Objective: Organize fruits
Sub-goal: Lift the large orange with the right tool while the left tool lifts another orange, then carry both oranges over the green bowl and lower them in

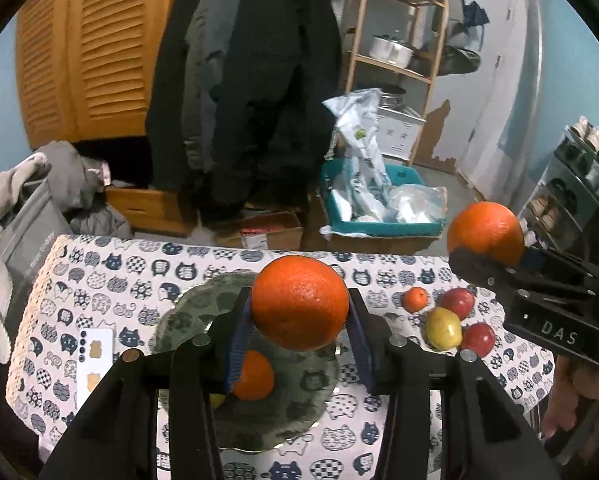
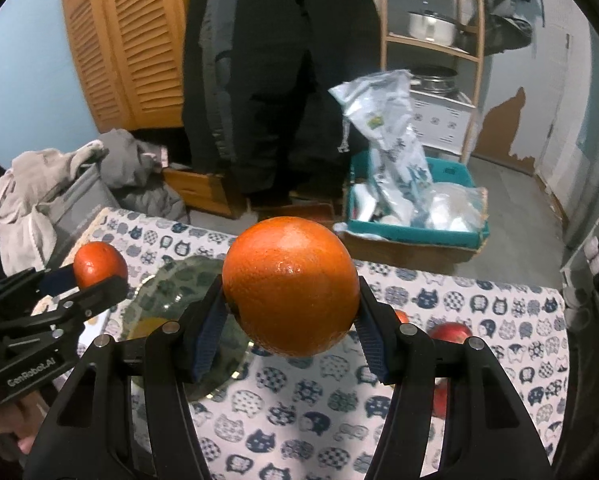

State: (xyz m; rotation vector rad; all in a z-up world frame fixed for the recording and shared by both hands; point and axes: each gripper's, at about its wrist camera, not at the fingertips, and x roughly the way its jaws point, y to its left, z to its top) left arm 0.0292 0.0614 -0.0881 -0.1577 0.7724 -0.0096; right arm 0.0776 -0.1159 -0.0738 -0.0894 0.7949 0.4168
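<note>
Cat-print tablecloth (image 1: 99,300) | both claws (image 1: 299,320) (image 2: 291,312) clamp oranges (image 1: 299,302) (image 2: 290,286) | plate (image 1: 203,308) below, loose fruit (image 1: 443,328) right

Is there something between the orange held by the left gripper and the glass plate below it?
Nothing blocks the large orange in the left gripper from the glass plate, but a smaller orange already lies there.

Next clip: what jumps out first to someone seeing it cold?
Each gripper holds a big orange in the air: the left gripper grips the left orange, the right gripper the right orange. Below them lies a cat-print tablecloth with a green glass plate and loose fruit at its right.
</note>
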